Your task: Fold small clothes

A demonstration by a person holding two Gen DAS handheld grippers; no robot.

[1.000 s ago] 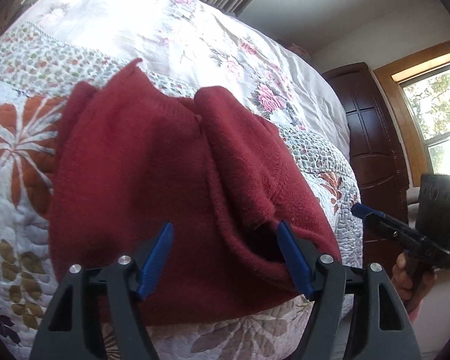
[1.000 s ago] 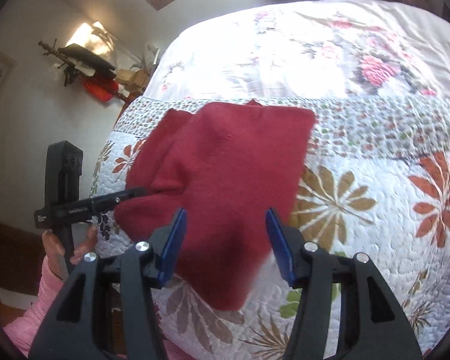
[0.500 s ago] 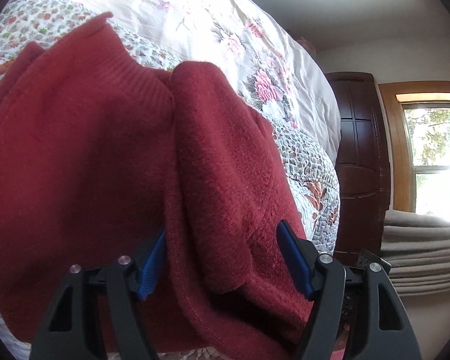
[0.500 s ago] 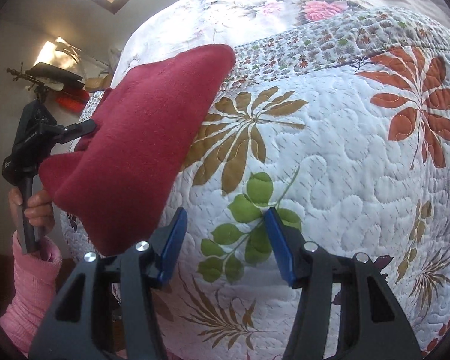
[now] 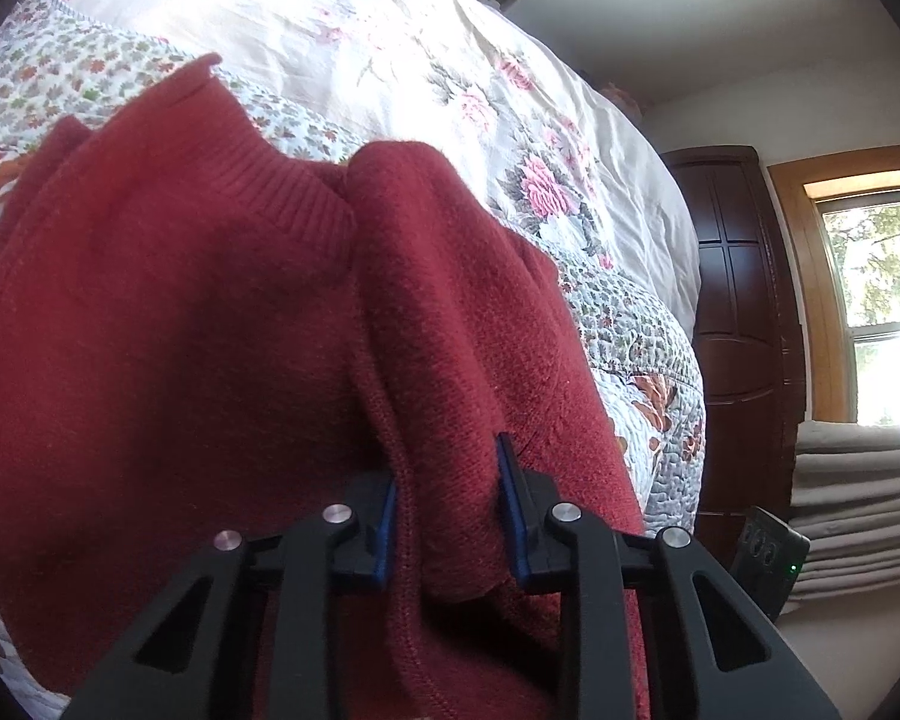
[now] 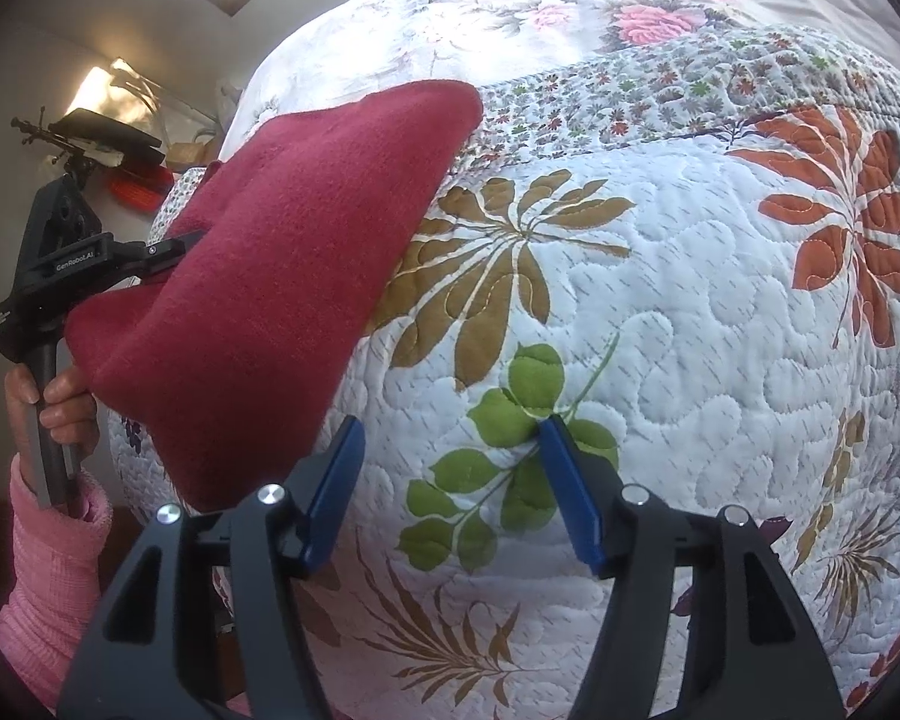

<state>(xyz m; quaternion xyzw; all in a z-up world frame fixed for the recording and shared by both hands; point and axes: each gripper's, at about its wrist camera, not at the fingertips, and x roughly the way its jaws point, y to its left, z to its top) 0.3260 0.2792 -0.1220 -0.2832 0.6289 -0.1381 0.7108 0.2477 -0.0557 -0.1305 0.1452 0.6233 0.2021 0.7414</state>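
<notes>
A dark red knit sweater [image 5: 180,360] lies partly folded on the quilted bed and fills most of the left wrist view. My left gripper [image 5: 450,510] is shut on a bunched fold of it near the lower edge. In the right wrist view the same sweater [image 6: 282,276] sits at the left, with the left gripper [image 6: 168,249] gripping its near side, held by a hand in a pink sleeve [image 6: 48,570]. My right gripper [image 6: 450,492] hangs open over the bare quilt, just right of the sweater, holding nothing.
The bed's floral quilt [image 6: 660,300] spreads out to the right of the sweater. A dark wooden cabinet [image 5: 744,312] and a window [image 5: 882,276] stand beyond the bed. Folded grey bedding [image 5: 858,498] lies at the right. A stand with red and black items [image 6: 114,150] is at the left wall.
The left gripper pushed in and shut on a fold of the sweater. The right gripper swung right, off the sweater, and now hovers over bare quilt.
</notes>
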